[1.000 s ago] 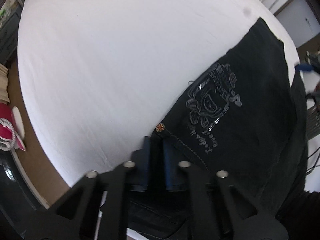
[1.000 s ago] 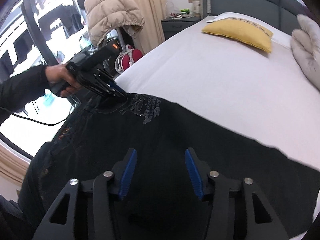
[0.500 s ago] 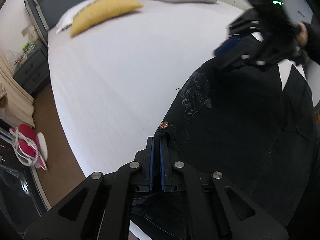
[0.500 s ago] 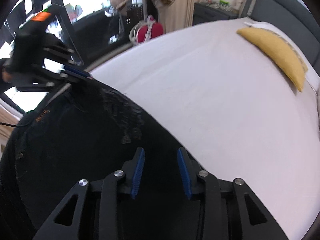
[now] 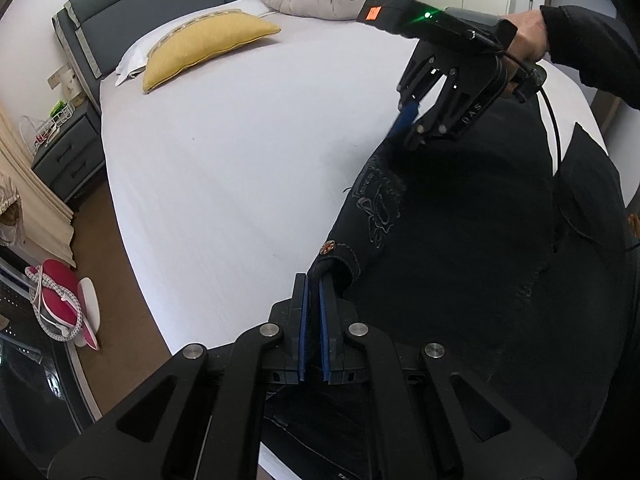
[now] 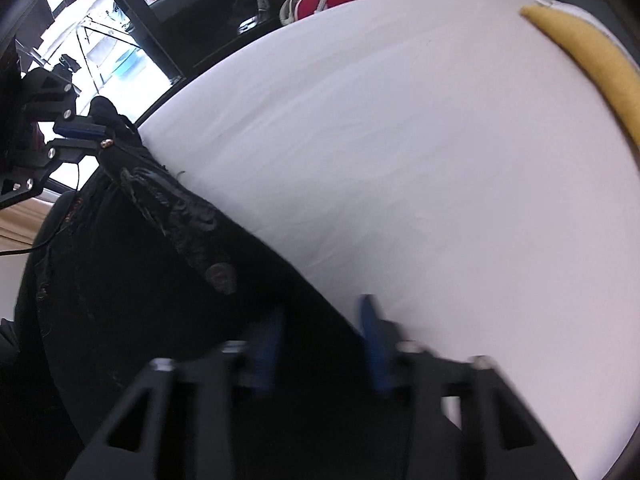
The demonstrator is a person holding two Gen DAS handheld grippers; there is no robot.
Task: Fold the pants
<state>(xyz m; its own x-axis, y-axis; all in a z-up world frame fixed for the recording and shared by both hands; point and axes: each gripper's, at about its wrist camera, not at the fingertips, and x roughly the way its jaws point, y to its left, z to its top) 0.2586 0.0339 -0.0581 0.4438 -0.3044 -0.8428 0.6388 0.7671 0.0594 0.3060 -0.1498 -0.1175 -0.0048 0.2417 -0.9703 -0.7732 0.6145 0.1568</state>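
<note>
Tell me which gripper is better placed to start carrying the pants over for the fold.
Left, probably. The left gripper is already shut on the pants at the corner by the rivet. The right gripper is closing over the edge farther along, fabric between its fingers, grip not yet firm.

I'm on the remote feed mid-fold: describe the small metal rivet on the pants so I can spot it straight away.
Start at the white bed; black pants lie over its near corner. Follow their edge facing the yellow pillow down toward the left gripper, shut on the fabric. The rivet sits just above it: a round coppery stud, the only shiny spot there, below the grey embroidered emblem.
</note>
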